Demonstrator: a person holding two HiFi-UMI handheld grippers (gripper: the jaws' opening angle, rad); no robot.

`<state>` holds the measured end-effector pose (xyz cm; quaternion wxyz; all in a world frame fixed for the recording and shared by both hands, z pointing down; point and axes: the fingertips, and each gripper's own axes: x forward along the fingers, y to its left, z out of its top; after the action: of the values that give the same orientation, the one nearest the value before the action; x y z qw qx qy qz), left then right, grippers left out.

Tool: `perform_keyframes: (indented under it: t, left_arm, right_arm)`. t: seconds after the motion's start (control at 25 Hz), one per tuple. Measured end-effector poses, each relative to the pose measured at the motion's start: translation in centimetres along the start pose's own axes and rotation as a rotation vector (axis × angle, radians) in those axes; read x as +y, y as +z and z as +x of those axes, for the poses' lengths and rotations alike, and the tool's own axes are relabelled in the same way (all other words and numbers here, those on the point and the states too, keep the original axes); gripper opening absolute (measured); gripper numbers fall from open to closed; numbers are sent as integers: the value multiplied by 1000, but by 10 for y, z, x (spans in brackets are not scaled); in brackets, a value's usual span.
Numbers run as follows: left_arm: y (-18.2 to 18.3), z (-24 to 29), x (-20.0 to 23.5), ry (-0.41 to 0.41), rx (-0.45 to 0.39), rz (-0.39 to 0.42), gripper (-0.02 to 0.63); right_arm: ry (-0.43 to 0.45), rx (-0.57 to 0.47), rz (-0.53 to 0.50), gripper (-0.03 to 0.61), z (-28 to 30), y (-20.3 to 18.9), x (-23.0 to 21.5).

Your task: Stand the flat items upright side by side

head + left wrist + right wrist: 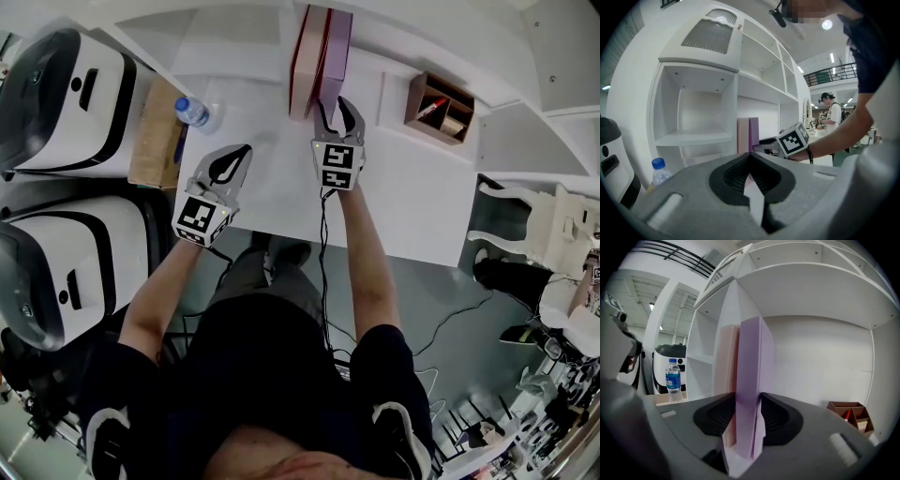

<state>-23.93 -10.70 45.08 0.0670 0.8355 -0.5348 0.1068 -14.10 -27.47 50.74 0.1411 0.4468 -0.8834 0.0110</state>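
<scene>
Right gripper [749, 401] is closed half-wide on the slim purple flat item [750, 357]; both pads appear to touch it, though contact is hard to confirm. That item stands upright on the white desk [281, 197], touching the pale pink flat item [727, 371] on its left. Left gripper [750, 157], jaws together and empty, hovers well left of the purple item.

Risk: on release, a dragging pad could tip the purple item rightward, where nothing supports it.

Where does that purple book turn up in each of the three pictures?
Head view: purple book top centre, upright, at the tips of the right gripper.
Left gripper view: centre, standing beyond the jaws.
Right gripper view: centre, between the jaws.
Shared landmark: water bottle, left of it in all three.
</scene>
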Motion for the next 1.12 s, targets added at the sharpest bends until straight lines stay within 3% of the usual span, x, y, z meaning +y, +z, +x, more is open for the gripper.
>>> perform_keyframes:
  t: [1.12]
  left_arm:
    - [-2,0,0,0,0,1,2]
  right_arm:
    - [25,9,-26,196,-9,-4,-3]
